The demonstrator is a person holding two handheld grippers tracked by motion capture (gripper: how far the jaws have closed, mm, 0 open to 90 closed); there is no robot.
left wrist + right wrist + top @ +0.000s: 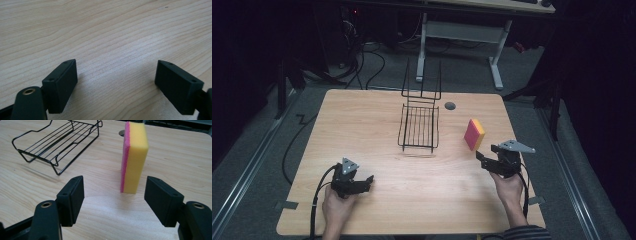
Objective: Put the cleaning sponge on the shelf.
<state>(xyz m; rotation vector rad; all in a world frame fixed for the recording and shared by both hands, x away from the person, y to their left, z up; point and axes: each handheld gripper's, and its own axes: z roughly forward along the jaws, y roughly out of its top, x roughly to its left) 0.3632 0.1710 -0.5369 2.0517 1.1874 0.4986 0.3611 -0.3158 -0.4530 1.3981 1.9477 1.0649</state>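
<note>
A yellow sponge (pixel 474 134) with a pink face stands on its edge on the right of the wooden table (pixel 362 125). In the right gripper view the sponge (pixel 133 157) rises just beyond my right gripper (pixel 115 182), whose jaws stand open with nothing between them. From the high view, the right gripper (pixel 481 158) hovers just in front of the sponge, apart from it. My left gripper (pixel 370 180) rests low at the table's front left. Its jaws are open over bare wood (pixel 116 65).
A black wire rack (pixel 419 125) sits at the table's middle back, left of the sponge, and the rack (pixel 57 145) lies at upper left in the right gripper view. A round cable hole (pixel 450 105) is behind it. Another desk's legs (pixel 497 65) and floor cables lie beyond.
</note>
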